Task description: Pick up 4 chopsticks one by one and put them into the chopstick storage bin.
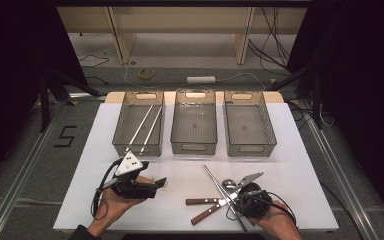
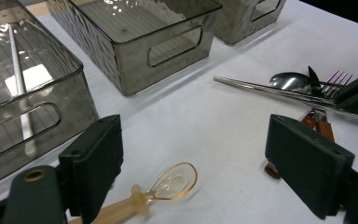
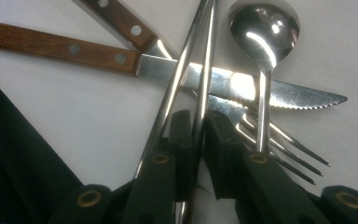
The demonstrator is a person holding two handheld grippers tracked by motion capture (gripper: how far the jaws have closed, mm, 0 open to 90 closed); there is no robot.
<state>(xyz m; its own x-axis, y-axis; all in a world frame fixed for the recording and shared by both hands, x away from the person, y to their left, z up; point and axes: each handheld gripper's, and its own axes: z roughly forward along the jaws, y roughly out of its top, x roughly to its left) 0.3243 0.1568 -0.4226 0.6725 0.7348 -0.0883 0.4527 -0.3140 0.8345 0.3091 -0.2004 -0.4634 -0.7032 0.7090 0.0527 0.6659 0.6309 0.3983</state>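
A heap of cutlery lies at the front right of the white table: two wooden-handled knives (image 1: 202, 201), a metal spoon (image 1: 228, 184), a fork (image 3: 289, 149) and two metal chopsticks (image 1: 219, 186). My right gripper (image 1: 237, 197) is down in this heap. In the right gripper view its jaws (image 3: 198, 135) are shut on one metal chopstick (image 3: 206, 70), while the other chopstick (image 3: 177, 79) passes outside the left jaw. My left gripper (image 1: 157, 182) is open at the front left. An amber plastic spoon (image 2: 175, 179) lies on the table between its fingers (image 2: 98, 158), untouched.
Three smoky clear bins stand in a row at the back: the left bin (image 1: 122, 130) holds two metal chopsticks (image 1: 145, 125), the middle bin (image 1: 194, 147) and right bin (image 1: 250, 148) hold nothing. The table's front edge is just below both hands.
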